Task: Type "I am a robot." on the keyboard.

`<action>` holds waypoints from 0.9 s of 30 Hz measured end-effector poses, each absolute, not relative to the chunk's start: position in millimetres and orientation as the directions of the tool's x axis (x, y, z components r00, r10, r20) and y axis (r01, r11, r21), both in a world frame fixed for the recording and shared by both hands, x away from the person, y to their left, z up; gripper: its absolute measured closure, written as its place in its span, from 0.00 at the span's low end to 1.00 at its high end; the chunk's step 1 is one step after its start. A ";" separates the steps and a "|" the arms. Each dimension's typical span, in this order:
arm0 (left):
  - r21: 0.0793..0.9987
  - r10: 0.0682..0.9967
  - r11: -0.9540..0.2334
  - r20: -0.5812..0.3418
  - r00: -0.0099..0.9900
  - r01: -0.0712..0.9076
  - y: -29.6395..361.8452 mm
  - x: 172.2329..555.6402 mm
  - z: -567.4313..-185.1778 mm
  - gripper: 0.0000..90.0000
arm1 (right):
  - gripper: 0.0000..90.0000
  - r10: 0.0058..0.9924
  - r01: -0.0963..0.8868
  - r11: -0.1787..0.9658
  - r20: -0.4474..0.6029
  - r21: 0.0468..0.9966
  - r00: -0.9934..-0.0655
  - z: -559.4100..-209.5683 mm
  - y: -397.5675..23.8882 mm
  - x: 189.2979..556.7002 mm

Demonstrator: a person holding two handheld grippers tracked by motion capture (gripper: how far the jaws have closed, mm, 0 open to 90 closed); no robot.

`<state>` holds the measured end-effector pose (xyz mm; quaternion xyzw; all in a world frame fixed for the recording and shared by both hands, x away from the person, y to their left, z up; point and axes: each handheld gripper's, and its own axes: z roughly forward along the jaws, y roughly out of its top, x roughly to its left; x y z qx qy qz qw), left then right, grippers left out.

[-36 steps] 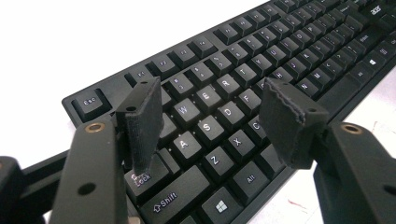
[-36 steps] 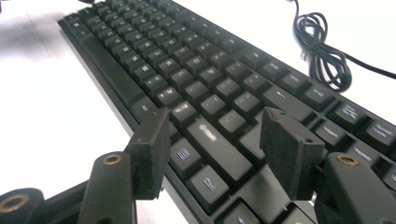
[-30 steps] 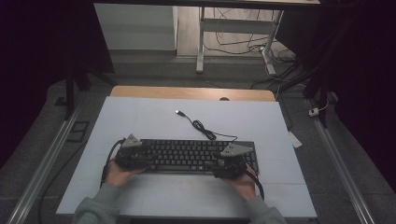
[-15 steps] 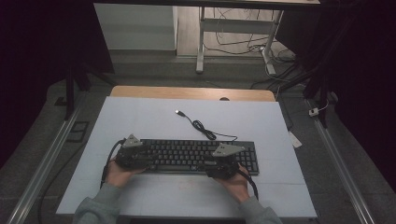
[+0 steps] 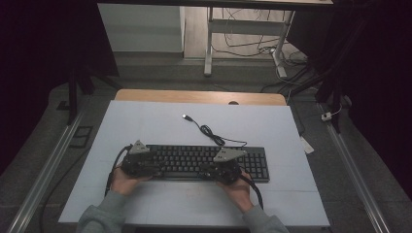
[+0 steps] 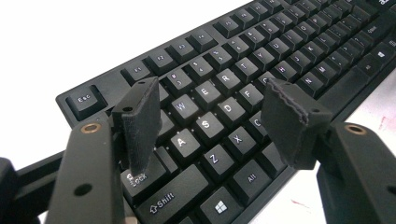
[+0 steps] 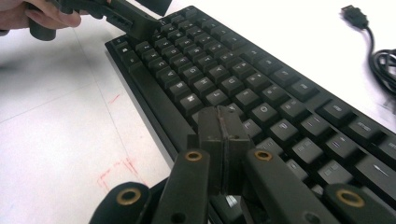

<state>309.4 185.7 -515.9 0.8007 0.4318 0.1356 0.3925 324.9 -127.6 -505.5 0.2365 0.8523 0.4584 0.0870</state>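
Observation:
A black keyboard [image 5: 194,162] lies flat on the white tabletop [image 5: 160,121], its keys facing up. My left gripper [image 5: 153,167] hovers over the keyboard's left end. In the left gripper view the left gripper [image 6: 215,116] is open, pads wide apart above the A, S, D keys of the keyboard [image 6: 289,46], with nothing between them. My right gripper [image 5: 211,171] sits over the keyboard's front edge, right of centre. In the right gripper view the right gripper [image 7: 223,135] has just been closing and its pads now meet, empty, low over the keys of the keyboard [image 7: 224,60].
The keyboard's cable [image 5: 211,133] coils behind it and ends in a loose USB plug [image 5: 185,116], also seen as the plug [image 7: 355,14]. Faint red marks [image 7: 119,170] show on the tabletop near the front. A wooden strip [image 5: 199,96] borders the far edge.
My right hand has slid left along the keyboard's front edge, from the right end toward the middle. The left hand has stayed put.

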 end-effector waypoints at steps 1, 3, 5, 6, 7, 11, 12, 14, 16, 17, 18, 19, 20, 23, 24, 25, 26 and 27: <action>0.745 0.798 -0.321 -0.121 0.591 0.585 185.5 309.4 -515.9 0.42 | 1.00 0.481 0.323 0.472 0.068 0.820 -0.874 -505.7 -125.3 325.5; 0.743 0.798 -0.320 -0.123 0.590 0.587 185.0 309.3 -516.1 0.42 | 1.00 0.478 0.320 0.483 0.061 0.815 -0.876 -506.5 -120.6 326.7; 0.743 0.798 -0.322 -0.121 0.590 0.587 184.8 309.4 -516.3 0.42 | 1.00 0.473 0.319 0.488 0.061 0.812 -0.879 -507.7 -115.7 327.6; 0.743 0.798 -0.322 -0.121 0.591 0.587 184.8 309.4 -516.3 0.41 | 1.00 0.473 0.319 0.494 0.059 0.809 -0.879 -508.2 -113.6 328.1; 0.743 0.798 -0.322 -0.121 0.591 0.587 184.8 309.4 -516.3 0.41 | 1.00 0.470 0.322 0.494 0.063 0.807 -0.880 -509.1 -111.4 328.5; 0.742 0.798 -0.322 -0.121 0.590 0.588 184.8 309.9 -516.9 0.41 | 1.00 0.467 0.319 0.521 0.049 0.791 -0.883 -511.8 -103.8 330.1; 0.741 0.798 -0.323 -0.120 0.590 0.588 184.8 310.0 -516.9 0.41 | 1.00 0.466 0.321 0.522 0.050 0.790 -0.883 -512.2 -102.3 330.3; 0.740 0.799 -0.324 -0.120 0.590 0.589 184.3 310.2 -517.3 0.41 | 1.00 0.466 0.315 0.529 0.041 0.788 -0.884 -512.4 -99.9 330.8; 0.739 0.799 -0.326 -0.118 0.590 0.589 183.7 310.3 -517.7 0.41 | 1.00 0.466 0.315 0.529 0.041 0.788 -0.884 -513.2 -97.9 331.3; 0.737 0.798 -0.328 -0.118 0.591 0.591 183.7 310.3 -517.7 0.41 | 1.00 0.469 0.314 0.531 0.035 0.787 -0.882 -513.7 -97.2 331.7; 0.737 0.798 -0.329 -0.118 0.591 0.591 183.6 310.4 -517.9 0.41 | 1.00 0.472 0.315 0.534 0.033 0.785 -0.881 -514.0 -96.8 332.1; 0.737 0.798 -0.328 -0.118 0.591 0.591 183.4 310.5 -518.1 0.41 | 1.00 0.472 0.315 0.532 0.034 0.786 -0.881 -515.0 -96.2 333.3; 0.737 0.798 -0.329 -0.118 0.591 0.591 183.5 310.6 -518.2 0.41 | 1.00 0.476 0.319 0.531 0.035 0.785 -0.879 -515.5 -95.5 333.9; 0.736 0.798 -0.330 -0.117 0.591 0.591 183.4 310.5 -518.4 0.41 | 1.00 0.479 0.323 0.531 0.037 0.784 -0.877 -517.1 -93.3 335.4; 0.736 0.798 -0.330 -0.117 0.591 0.591 183.4 310.5 -518.4 0.41 | 1.00 0.478 0.324 0.533 0.037 0.781 -0.877 -517.4 -92.6 335.6; 0.736 0.798 -0.331 -0.117 0.591 0.591 183.4 310.5 -518.4 0.41 | 1.00 0.479 0.323 0.535 0.034 0.780 -0.877 -517.7 -91.9 336.0; 0.735 0.798 -0.331 -0.116 0.592 0.591 183.4 310.6 -518.5 0.41 | 1.00 0.481 0.326 0.536 0.036 0.779 -0.876 -517.8 -91.0 336.2; 0.735 0.798 -0.332 -0.115 0.592 0.591 183.4 310.7 -518.6 0.41 | 1.00 0.479 0.325 0.533 0.038 0.781 -0.877 -518.3 -90.0 336.6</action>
